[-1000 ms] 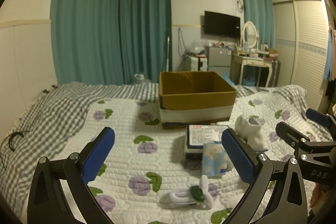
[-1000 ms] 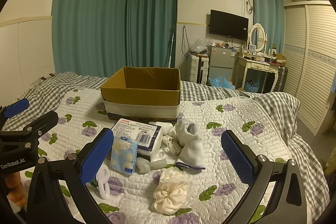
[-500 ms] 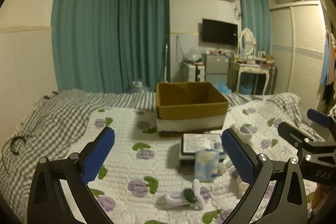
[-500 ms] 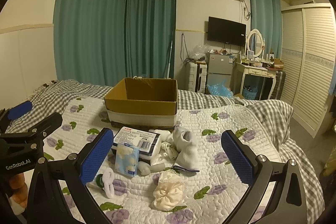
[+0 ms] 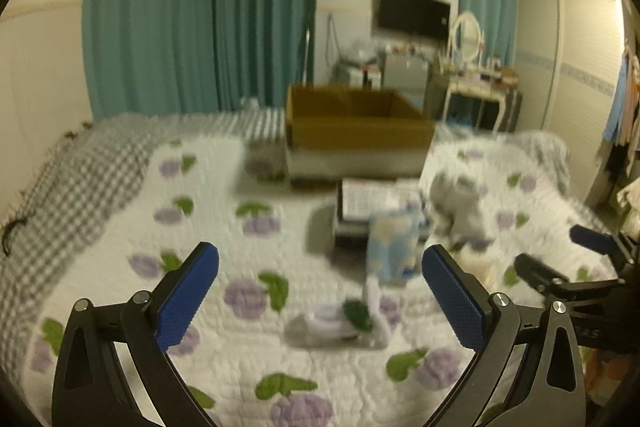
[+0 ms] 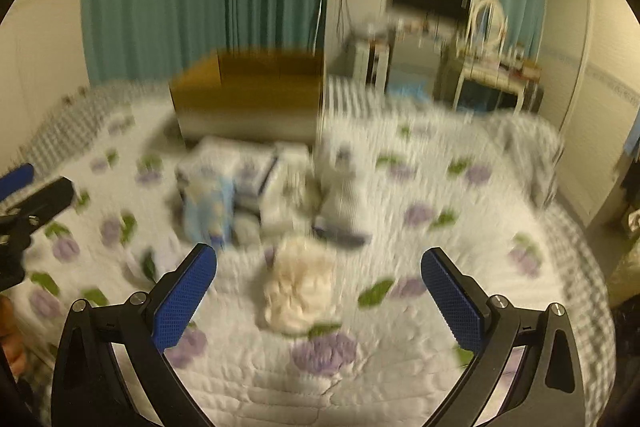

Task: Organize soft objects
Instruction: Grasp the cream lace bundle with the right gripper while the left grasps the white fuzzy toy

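Both views are motion-blurred. A pile of soft items lies on the quilted bed in front of an open cardboard box (image 5: 356,131) (image 6: 250,99). It holds a white tissue pack (image 5: 372,203), a light blue packet (image 5: 394,247) (image 6: 210,205), a white sock (image 5: 460,211) (image 6: 344,199), a cream scrunchie (image 6: 300,287) and a white ring-shaped item (image 5: 340,323). My left gripper (image 5: 320,291) is open and empty above the ring item. My right gripper (image 6: 318,291) is open and empty, with the scrunchie between its fingers' line of sight.
The bed has a white quilt with purple flowers (image 5: 248,359) over a grey checked sheet (image 5: 80,171). Teal curtains (image 5: 200,7) hang behind. A dressing table (image 5: 480,87) and wardrobe (image 5: 580,59) stand at the right. The other gripper shows at each view's edge.
Both grippers have moved forward and down toward the pile; the objects look larger and both views have blurred. The jaws stay open.
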